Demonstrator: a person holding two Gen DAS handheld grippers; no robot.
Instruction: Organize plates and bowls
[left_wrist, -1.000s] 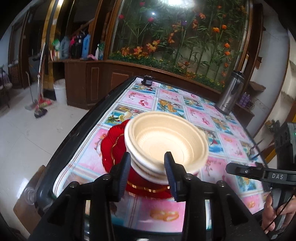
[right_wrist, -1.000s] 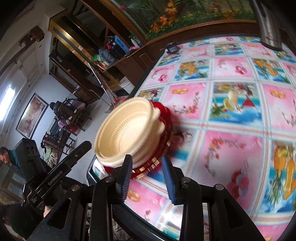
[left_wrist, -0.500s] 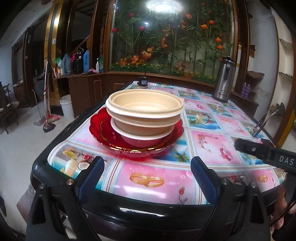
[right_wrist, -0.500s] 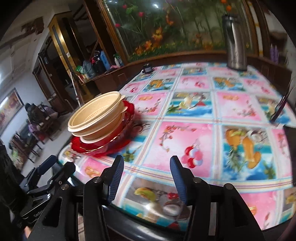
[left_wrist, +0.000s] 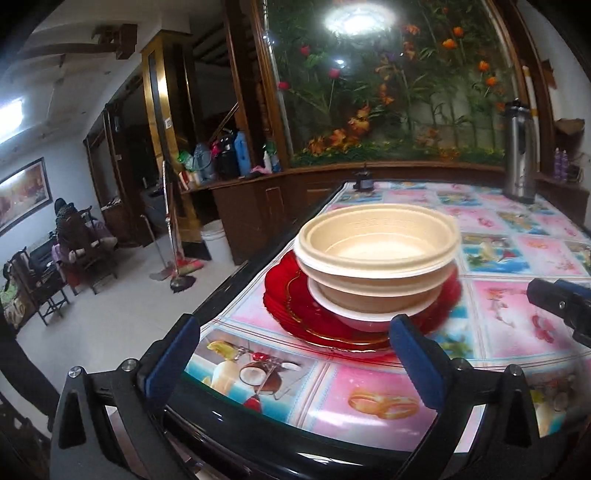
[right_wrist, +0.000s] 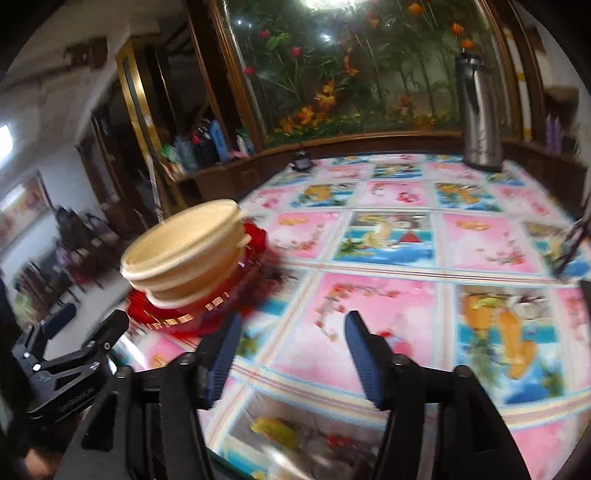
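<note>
Near the table's left corner stands a stack: two beige bowls nested in a white bowl on red glass plates. My left gripper faces it from the near edge. Its jaws are opening wide and nothing is between its blue pads; the stack sits just beyond them. In the right wrist view the same beige bowls and red plates lie off to the left. My right gripper hangs over the patterned cloth with its jaws opening and nothing between them.
The table has a pink and blue picture cloth and a black rim. A steel flask and a small black object stand at the far edge. To the left lie open floor, a mop and chairs.
Both grippers have drawn back from the stack toward the near table edge and spread their jaws. The stack stays on the table.
</note>
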